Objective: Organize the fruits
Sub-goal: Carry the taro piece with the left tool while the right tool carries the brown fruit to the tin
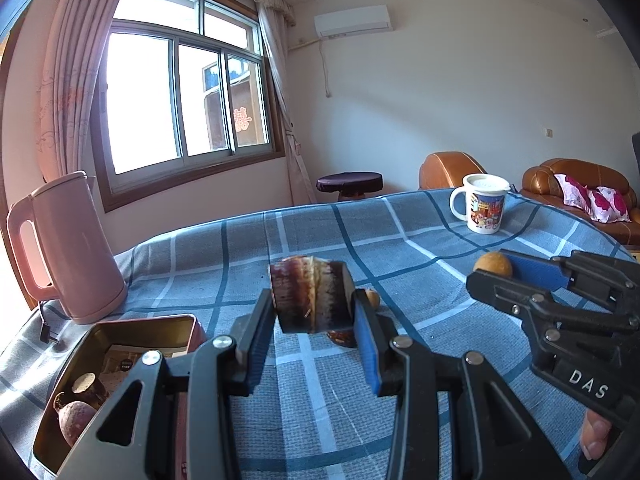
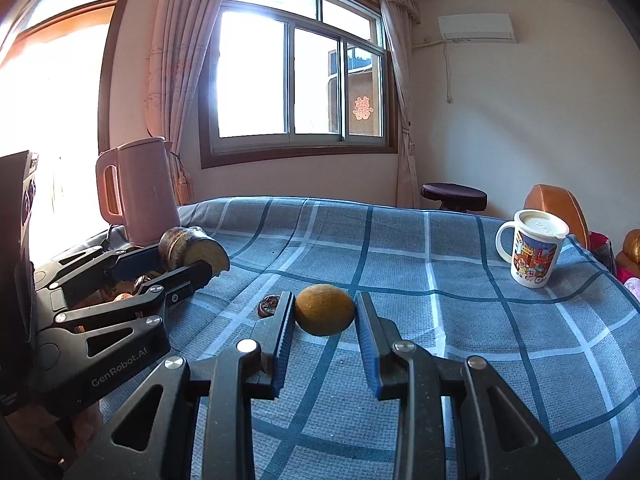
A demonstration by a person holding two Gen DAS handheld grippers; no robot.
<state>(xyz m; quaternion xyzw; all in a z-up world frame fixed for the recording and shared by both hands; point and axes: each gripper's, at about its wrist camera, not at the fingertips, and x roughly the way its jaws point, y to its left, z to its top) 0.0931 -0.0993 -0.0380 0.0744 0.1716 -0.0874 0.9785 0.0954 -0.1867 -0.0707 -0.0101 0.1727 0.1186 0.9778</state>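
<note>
Bright window, pink curtains, brown leather sofa

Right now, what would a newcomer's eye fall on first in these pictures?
First, the two tools over the blue checked cloth: the left tool is shut on a dark brown chunk, and the right tool is shut on a round yellow-brown fruit. Then the pink kettle at the left, beside an open tin with fruit inside.

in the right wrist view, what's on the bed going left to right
pink kettle → dark chunk in the left gripper → small dark round thing → round yellow-brown fruit in the right gripper → lidded cartoon mug
</note>
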